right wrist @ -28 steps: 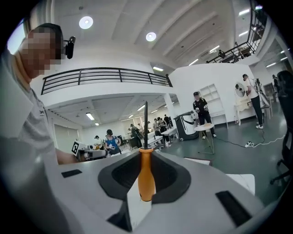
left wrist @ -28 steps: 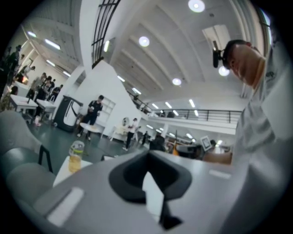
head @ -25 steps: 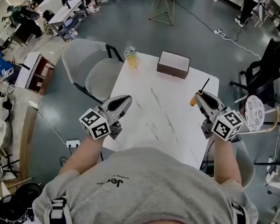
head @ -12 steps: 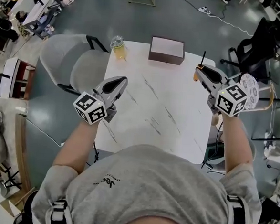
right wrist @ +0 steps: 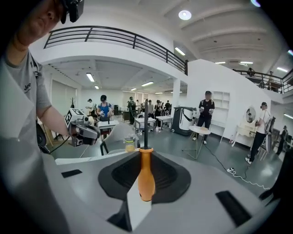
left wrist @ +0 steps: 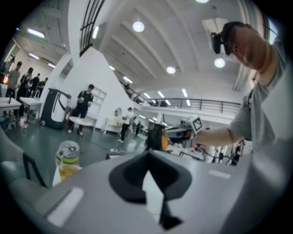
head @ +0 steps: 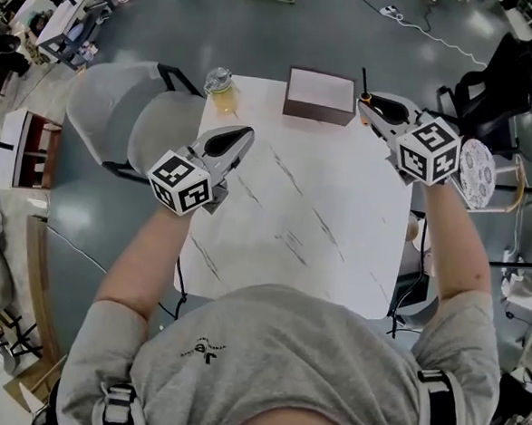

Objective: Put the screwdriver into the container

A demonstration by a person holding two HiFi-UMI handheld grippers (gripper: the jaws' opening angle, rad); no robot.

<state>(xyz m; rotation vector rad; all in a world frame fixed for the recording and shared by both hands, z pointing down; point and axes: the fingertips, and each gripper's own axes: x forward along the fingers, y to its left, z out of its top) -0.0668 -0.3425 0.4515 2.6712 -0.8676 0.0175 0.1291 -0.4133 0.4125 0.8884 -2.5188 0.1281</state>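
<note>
- The carry step was in hand: the right gripper (head: 372, 104) was clamped on the orange handle of the screwdriver (right wrist: 146, 176), with the black shaft sticking out past the jaw tips.
- The tool hung in the air just right of the container (head: 318, 94), a brown box at the far edge of the table (head: 320, 220), and was not yet over its opening.
- The left gripper (head: 237, 141) had its jaws together on nothing and hovered nearer the person, to the container's left.
- A bottle (head: 221, 86) stood just left of the container.
- The next move probably called for swinging the screwdriver left over the box, lowering it in, then parting the jaws.
</note>
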